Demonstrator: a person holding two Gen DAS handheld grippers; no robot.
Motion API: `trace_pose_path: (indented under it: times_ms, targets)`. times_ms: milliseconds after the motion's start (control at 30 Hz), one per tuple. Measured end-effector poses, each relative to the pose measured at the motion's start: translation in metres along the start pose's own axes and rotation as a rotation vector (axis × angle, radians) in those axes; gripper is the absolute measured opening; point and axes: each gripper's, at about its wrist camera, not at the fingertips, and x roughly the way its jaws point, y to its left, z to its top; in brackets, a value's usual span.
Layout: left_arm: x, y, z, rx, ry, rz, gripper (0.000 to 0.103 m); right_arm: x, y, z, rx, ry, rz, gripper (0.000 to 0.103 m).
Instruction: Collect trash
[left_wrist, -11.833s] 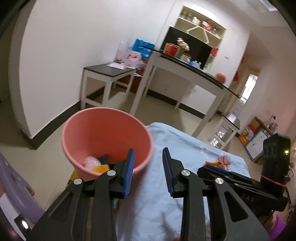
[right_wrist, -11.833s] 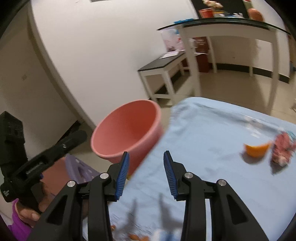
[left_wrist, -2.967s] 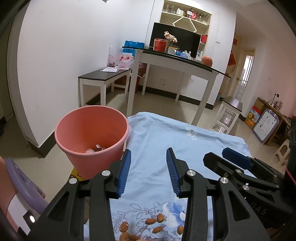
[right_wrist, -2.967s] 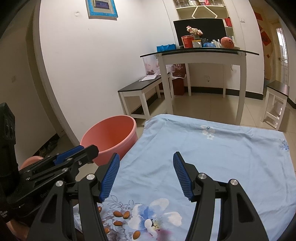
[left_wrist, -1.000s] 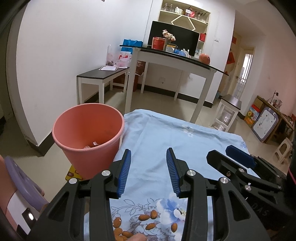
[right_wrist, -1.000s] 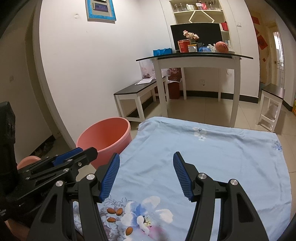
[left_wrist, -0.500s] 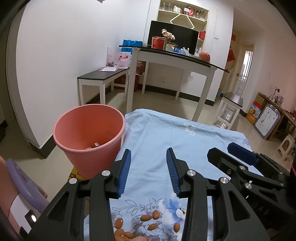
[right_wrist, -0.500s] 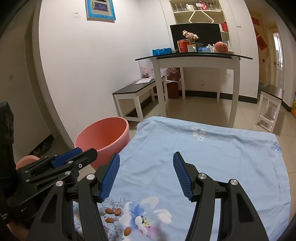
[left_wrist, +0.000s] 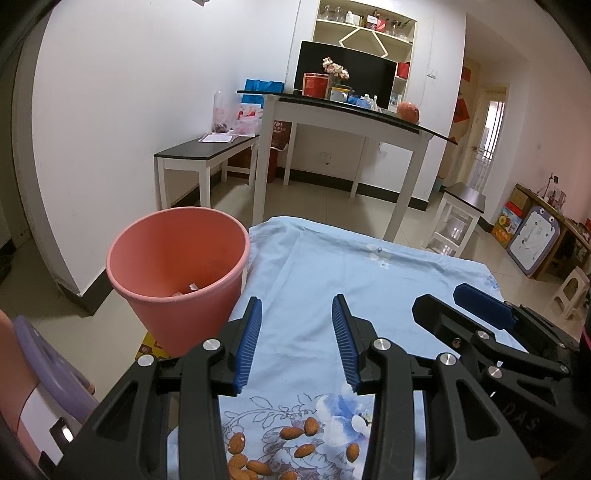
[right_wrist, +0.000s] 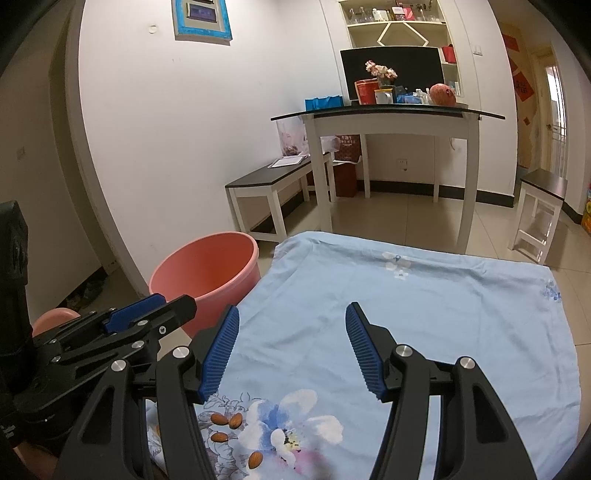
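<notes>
Beside the bench's (left_wrist: 424, 280) left edge, the pink bin (left_wrist: 177, 273) holds scraps; almonds (left_wrist: 295, 439) lie nearest me. Both my left claw (left_wrist: 295, 345) and right claw (right_wrist: 291, 350) hang wide and empty, so I'd come down squarely over one nut before pinching.

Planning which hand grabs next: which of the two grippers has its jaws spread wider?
The right gripper: its blue pads stand clearly farther apart than those of the left gripper. Both are empty.
</notes>
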Motion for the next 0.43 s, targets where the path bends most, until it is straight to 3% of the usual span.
trace_pose_path:
  times_ms: [433]
  targets:
    - [0.0034,0.0055,-0.0001,-0.001,0.001,0.02,0.04,0.0015,0.0012,-0.0007,0.002,0.003,-0.002,0.06]
